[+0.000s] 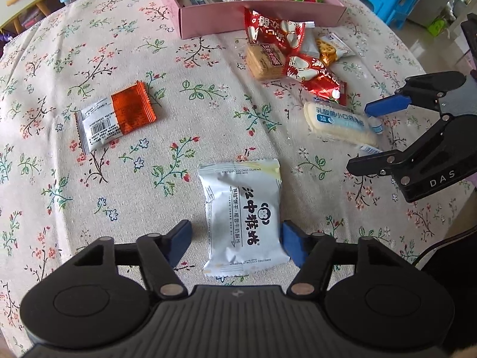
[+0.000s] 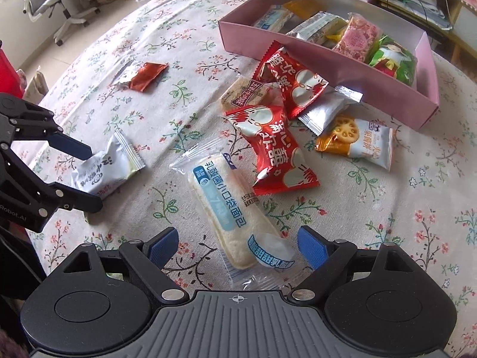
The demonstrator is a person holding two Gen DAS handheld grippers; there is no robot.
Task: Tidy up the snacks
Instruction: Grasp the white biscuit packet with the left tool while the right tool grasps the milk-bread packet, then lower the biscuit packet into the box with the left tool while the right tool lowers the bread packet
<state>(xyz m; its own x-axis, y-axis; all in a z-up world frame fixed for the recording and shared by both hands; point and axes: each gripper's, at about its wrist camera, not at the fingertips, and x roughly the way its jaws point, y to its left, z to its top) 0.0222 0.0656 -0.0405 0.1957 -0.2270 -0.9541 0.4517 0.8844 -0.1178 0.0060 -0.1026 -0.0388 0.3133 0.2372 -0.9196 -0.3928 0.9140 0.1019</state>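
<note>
The silver biscuit packet (image 1: 243,220) is framed by the wide-open left gripper (image 1: 237,243), so it can be grasped. The long bread packet (image 2: 229,208) is likewise straddled by the wide-open right gripper (image 2: 238,246).

My left wrist view looks steeply down, close over the floral tablecloth (image 1: 125,161), with the pink box (image 1: 253,18) at 12 o'clock. My right wrist view faces likewise, box (image 2: 328,68) at 1 o'clock. Both share the central snack pile.

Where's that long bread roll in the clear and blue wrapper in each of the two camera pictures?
Left wrist view: the bread roll lies at right, by the right gripper.
Right wrist view: the bread roll lies at bottom centre, between open fingers.
Shared landmark: the pink box.
</note>
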